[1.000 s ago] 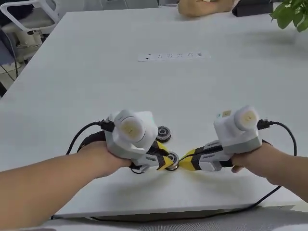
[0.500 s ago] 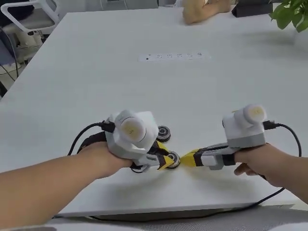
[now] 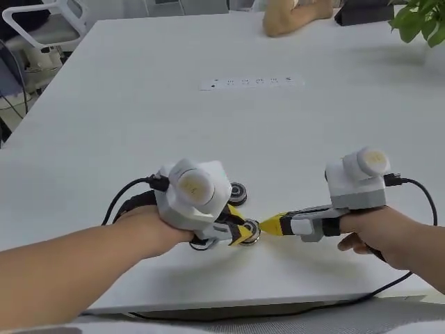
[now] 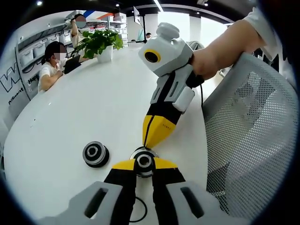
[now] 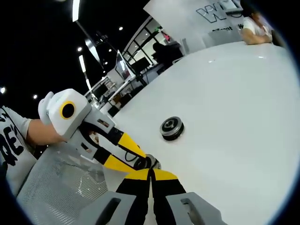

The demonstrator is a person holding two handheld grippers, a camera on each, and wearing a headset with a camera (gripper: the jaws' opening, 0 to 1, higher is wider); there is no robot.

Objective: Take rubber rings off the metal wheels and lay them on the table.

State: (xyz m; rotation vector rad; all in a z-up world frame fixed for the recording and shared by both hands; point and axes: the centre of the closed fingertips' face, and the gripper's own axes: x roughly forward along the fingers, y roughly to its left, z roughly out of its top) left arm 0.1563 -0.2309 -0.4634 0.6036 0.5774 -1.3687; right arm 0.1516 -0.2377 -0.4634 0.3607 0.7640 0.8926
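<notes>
A small metal wheel (image 3: 251,229) (image 4: 144,159) (image 5: 149,162) sits near the table's front edge, and my left gripper (image 3: 243,233) (image 4: 144,164) (image 5: 140,161) is shut on it from the left. My right gripper (image 3: 266,225) (image 4: 151,140) (image 5: 150,172) comes in from the right with its yellow tips shut and touching the wheel's rim. Whether those tips pinch the rubber ring I cannot tell. A second wheel (image 3: 238,191) (image 4: 95,153) (image 5: 171,128), black ring still on, lies just behind. A loose thin black ring (image 3: 198,245) (image 4: 136,213) lies under my left gripper.
The white table's front edge (image 3: 229,300) is close under both hands. A socket strip (image 3: 250,81) is set in the table's middle. A potted plant (image 3: 421,21) (image 4: 98,42) stands far right. A mesh chair back (image 4: 253,140) is close behind the edge. Cables trail from both grippers.
My right hand has drawn back to the right and rolled more upright, while its tips stay at the wheel. My left gripper holds the wheel still.
</notes>
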